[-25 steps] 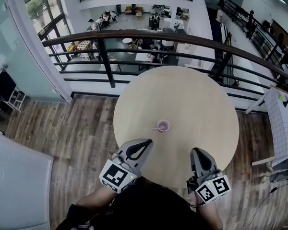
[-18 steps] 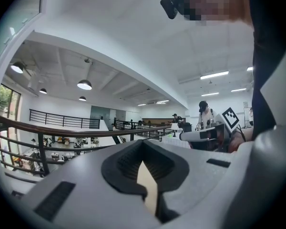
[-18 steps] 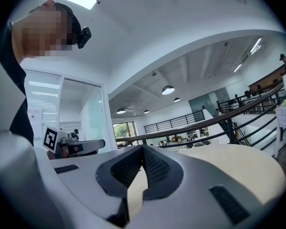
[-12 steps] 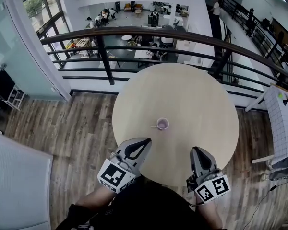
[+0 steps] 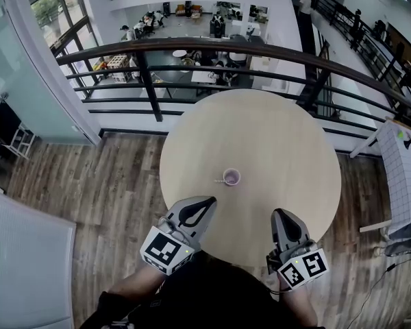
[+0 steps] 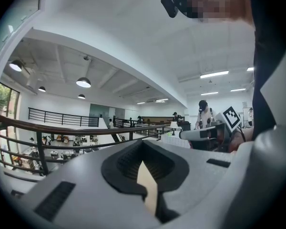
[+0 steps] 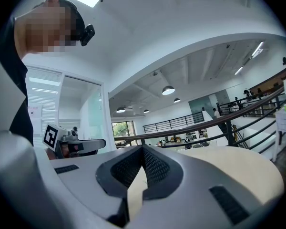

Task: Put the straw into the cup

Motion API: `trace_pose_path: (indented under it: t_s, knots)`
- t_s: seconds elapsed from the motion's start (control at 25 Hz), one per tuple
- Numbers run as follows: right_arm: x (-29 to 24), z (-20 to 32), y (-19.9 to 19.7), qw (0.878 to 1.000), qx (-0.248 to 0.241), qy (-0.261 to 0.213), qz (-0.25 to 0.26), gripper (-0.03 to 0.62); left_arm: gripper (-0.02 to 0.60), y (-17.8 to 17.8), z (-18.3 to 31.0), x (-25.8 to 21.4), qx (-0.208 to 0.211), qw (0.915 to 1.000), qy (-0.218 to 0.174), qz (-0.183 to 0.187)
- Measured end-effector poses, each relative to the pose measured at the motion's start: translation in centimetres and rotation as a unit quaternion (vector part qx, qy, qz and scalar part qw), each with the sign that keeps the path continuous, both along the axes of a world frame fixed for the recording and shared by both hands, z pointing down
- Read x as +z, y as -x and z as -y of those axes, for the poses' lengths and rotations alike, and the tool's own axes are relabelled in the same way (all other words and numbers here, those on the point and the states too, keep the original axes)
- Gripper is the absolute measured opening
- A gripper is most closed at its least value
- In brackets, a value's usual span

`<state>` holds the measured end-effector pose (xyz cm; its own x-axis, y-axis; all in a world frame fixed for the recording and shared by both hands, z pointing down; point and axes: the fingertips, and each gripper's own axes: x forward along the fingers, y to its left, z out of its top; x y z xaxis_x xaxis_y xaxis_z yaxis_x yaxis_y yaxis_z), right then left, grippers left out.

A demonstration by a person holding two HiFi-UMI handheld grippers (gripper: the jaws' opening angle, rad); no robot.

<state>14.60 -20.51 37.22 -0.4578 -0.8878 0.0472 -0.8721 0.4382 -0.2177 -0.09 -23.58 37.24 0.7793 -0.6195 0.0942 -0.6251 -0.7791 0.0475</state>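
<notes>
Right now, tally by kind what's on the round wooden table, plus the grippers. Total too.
Small pink cup: 1
Thin straw lying on the table just left of the cup: 1
Grey two-jaw grippers: 2 (left gripper, right gripper, both shut and empty)
Total: 4

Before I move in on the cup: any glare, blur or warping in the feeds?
Head view: even daylight, sharp, railing bowed by the lens, cup tiny. Left gripper view: strong fisheye, dark corners, fingers soft up close. Right gripper view: the same.
</notes>
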Motion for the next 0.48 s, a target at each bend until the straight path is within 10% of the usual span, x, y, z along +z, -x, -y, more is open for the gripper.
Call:
trace_pose_path:
  t_s: [0.48]
  knots:
    - [0.20, 0.31, 0.21, 1.000, -0.002, 0.003, 0.001, 0.020, 0.006, 0.16, 0.16, -0.04, 0.001, 1.0000, 0.001, 0.002]
